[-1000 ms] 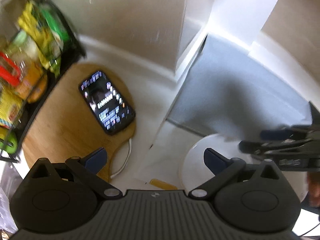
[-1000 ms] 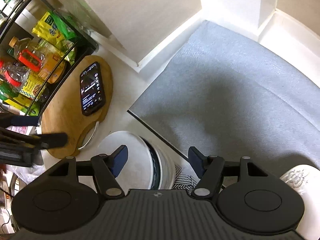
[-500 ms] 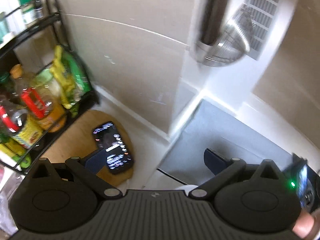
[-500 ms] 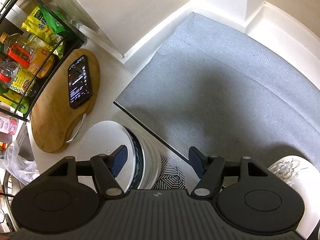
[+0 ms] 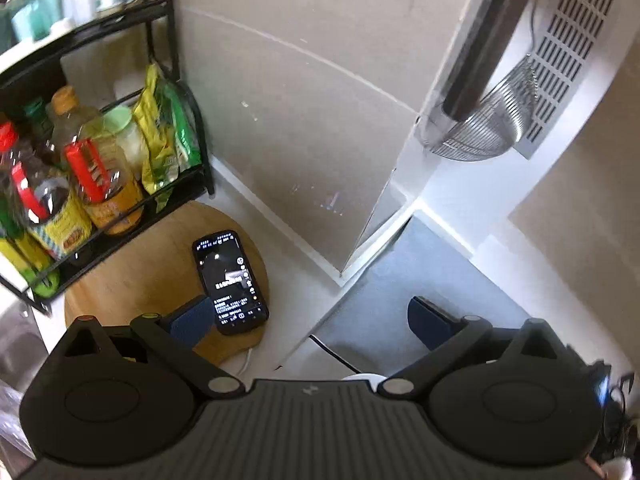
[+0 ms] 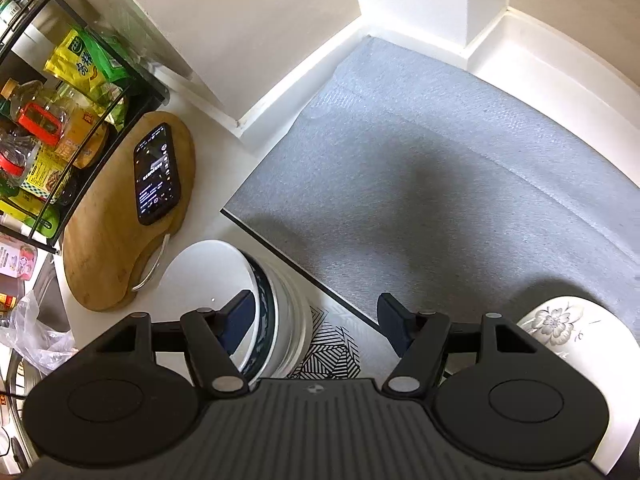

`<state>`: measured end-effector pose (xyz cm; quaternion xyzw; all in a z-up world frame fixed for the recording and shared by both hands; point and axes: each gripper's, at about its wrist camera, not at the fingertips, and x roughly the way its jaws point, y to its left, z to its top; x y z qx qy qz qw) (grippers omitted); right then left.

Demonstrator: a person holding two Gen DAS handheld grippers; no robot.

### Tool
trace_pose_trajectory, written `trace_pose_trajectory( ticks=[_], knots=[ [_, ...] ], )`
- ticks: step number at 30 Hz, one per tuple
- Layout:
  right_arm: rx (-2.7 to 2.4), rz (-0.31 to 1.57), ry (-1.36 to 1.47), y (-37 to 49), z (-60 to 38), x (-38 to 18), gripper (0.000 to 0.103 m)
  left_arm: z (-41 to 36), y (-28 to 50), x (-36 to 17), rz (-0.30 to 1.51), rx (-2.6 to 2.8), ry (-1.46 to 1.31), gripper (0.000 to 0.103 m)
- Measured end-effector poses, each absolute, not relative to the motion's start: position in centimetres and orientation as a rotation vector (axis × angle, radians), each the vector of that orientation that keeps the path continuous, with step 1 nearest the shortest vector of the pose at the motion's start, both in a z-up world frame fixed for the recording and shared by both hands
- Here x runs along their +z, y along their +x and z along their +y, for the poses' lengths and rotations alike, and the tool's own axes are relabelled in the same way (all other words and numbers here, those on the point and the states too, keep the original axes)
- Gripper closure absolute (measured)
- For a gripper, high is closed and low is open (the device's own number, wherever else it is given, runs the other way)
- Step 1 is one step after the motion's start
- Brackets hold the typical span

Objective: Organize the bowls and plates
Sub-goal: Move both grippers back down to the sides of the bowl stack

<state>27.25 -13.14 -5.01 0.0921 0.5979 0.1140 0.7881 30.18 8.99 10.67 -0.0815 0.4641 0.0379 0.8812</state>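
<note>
In the right wrist view a stack of white bowls and plates (image 6: pixel 276 312), one with a dark blue rim, stands on the counter just below the grey mat (image 6: pixel 440 184). My right gripper (image 6: pixel 316 316) is open and empty above the stack's right side. A white plate with a grey flower (image 6: pixel 560 324) lies at the lower right on the mat. My left gripper (image 5: pixel 308 316) is open and empty, raised over the counter; only a sliver of white dish (image 5: pixel 360 378) shows beneath it.
A wooden cutting board (image 6: pixel 108 240) holds a lit phone (image 6: pixel 157 174). A black wire rack (image 5: pixel 80 184) with oil bottles and packets stands at left. A metal strainer (image 5: pixel 476 128) hangs on the wall. A patterned black and white mat (image 6: pixel 332 356) lies beside the stack.
My left gripper has lifted and tilted up, so the wall, rack and strainer came into view and the white plate dropped out. My right gripper has shifted slightly back.
</note>
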Motion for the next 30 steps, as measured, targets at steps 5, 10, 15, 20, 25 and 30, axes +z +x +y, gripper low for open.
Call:
trace_pose_trajectory(
  ticks=[5,10,15,20,25,30],
  knots=[
    [0.225,1.281,0.204,26.7,-13.9,-4.9,0.033,7.3,30.4,8.3,1.116,0.045,-0.184,0.000],
    [0.218,1.248,0.196,26.0,-14.4,-4.0,0.033,7.5,28.6,13.2,0.937,0.085,-0.255,0.000],
    [0.232,1.259,0.187,25.5,-14.3,-3.9,0.033,7.9,28.8,15.4,0.877,0.109,-0.278,0.000],
    [0.224,1.251,0.201,25.2,-14.9,-3.7,0.033,7.6,28.7,16.1,0.843,0.113,-0.231,0.000],
    [0.217,1.231,0.202,25.1,-15.5,-3.2,0.033,6.5,28.3,16.3,0.819,0.104,-0.093,0.000],
    [0.212,1.224,0.198,25.2,-15.8,-3.0,0.033,5.1,27.8,16.9,0.767,0.065,-0.050,0.000]
  ],
)
